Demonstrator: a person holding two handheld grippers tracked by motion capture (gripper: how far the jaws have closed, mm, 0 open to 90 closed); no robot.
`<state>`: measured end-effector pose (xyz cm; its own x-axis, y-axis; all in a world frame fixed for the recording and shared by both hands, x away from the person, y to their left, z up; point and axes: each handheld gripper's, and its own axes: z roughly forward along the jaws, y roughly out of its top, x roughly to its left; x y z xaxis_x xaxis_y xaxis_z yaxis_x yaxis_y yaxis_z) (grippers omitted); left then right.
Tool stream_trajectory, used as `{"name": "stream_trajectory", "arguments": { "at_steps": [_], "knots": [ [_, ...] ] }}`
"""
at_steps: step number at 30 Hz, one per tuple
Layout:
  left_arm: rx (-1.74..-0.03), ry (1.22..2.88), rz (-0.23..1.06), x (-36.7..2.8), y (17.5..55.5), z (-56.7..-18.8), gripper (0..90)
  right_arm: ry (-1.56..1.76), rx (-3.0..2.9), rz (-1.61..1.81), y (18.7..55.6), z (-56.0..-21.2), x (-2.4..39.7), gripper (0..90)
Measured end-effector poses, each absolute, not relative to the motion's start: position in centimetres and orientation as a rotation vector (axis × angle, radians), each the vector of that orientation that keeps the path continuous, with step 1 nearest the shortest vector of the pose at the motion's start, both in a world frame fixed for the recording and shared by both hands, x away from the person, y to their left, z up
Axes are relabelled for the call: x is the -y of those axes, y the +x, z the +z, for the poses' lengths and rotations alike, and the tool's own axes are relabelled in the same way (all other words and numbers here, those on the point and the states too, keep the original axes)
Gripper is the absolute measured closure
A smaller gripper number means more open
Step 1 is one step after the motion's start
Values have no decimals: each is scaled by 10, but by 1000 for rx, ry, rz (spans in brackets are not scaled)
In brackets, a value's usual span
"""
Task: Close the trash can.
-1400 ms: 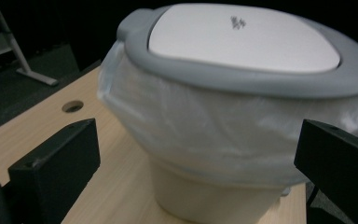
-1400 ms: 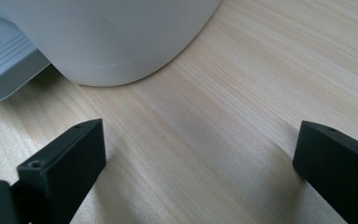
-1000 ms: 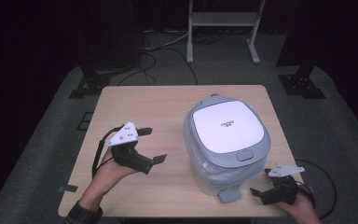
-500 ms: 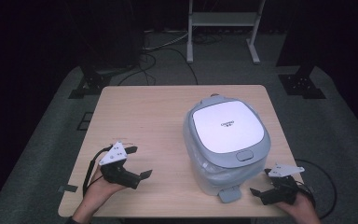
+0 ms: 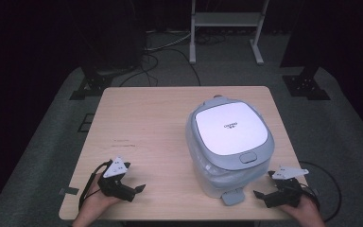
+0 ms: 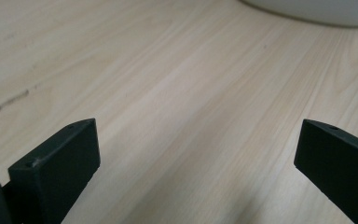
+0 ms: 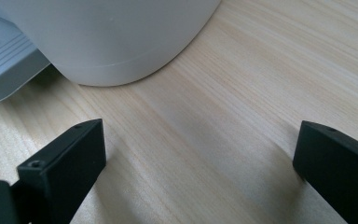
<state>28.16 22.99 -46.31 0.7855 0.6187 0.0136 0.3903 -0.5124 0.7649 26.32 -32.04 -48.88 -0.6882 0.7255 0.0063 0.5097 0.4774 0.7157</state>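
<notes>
I hold my left gripper (image 5: 134, 183) low over the table (image 5: 160, 123) near its front left corner, its jaws spread wide with only bare wood between them. In the left gripper view the two black jaws stand far apart above the pale grain, and a sliver of the rice cooker's white body shows at the top edge.

My right gripper (image 5: 264, 185) sits at the table's front right corner, just beside the rice cooker (image 5: 230, 137). Its jaws are also wide apart and grip nothing. In the right gripper view the cooker's rounded white base (image 7: 116, 42) rises close ahead of the jaws, not touching them, and the grey tab (image 7: 4, 70) at its foot lies to the left on the wood.

The rice cooker stands upright on the right half of the table, nearer the front edge than the back, its lid shut, white on top with a grey rim. A grey latch button (image 5: 246, 158) faces the front edge. My hands come in from the front edge, one at each corner, well apart from each other.
</notes>
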Motion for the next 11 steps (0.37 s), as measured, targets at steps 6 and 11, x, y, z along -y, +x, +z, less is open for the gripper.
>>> {"name": "stream_trajectory", "arguments": {
  "at_steps": [6,11],
  "knots": [
    [-768,2277,352,-231,283,-477,0,1050,-2430,1028,263,-489,320,13],
    [-775,2279,326,-231,284,-481,0,1049,-2431,1028,263,-489,320,13]
  ]
}}
